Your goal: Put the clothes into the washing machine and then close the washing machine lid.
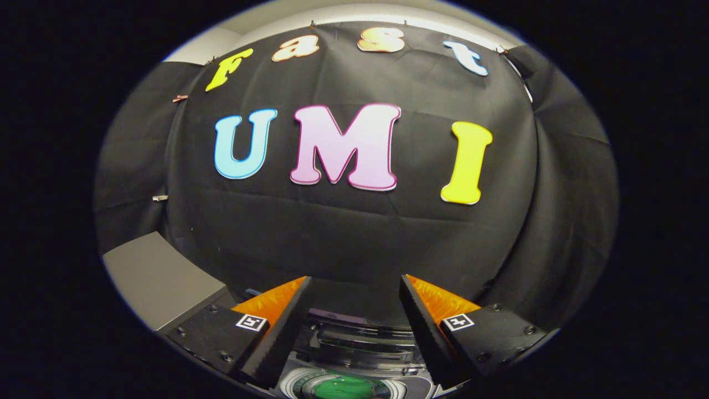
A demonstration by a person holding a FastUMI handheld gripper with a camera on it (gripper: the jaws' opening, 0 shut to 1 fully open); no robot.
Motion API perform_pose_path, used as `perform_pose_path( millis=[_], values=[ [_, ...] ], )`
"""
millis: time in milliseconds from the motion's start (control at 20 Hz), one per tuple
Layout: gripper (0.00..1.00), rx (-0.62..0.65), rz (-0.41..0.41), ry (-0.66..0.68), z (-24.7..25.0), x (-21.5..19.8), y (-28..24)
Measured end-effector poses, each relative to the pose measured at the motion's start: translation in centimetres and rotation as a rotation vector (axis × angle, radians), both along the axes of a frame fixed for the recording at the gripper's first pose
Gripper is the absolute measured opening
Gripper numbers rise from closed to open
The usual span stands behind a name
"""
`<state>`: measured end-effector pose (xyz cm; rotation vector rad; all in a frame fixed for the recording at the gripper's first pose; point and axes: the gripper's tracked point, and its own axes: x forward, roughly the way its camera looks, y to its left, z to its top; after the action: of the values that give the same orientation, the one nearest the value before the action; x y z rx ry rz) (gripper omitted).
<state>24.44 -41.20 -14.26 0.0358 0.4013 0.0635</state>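
Tongs (354, 293) spread, holding nothing, aimed at the booth wall. Washing machine (354, 354) lies below and between the fingers — something green, perhaps clothing, inside; lid apparently not closed — judged unfinished.

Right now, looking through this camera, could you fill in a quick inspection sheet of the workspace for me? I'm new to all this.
Surface: a grey slab beside the claw, nothing on it that I can see.
Job's things: washing machine low between the fingers, with something green in its round opening; whether that is clothing I cannot tell.
Clutter: nothing seen.
Claw: fingers spread apart, gripping nothing, pointing at the cloth wall above the machine.
Cables: nothing seen.
Surroundings: black cloth wall ahead and to both sides, held by small clips, with a pale wall strip above.
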Motion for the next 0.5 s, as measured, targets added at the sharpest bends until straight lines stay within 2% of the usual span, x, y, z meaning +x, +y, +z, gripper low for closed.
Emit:
perform_pose_path(
  millis=[100, 150, 300, 500],
  values=[
    [0.99, -0.006, 0.021, 0.165, -4.0, -0.4, 0.6],
    [0.99, 0.059, 0.017, 0.139, -3.4, -0.3, 1.3],
    [1.00, 0.136, -0.016, 0.188, -4.7, 0.0, 1.3],
    [1.00, 0.125, 0.010, 0.187, -4.6, -0.4, 1.7]
  ],
)
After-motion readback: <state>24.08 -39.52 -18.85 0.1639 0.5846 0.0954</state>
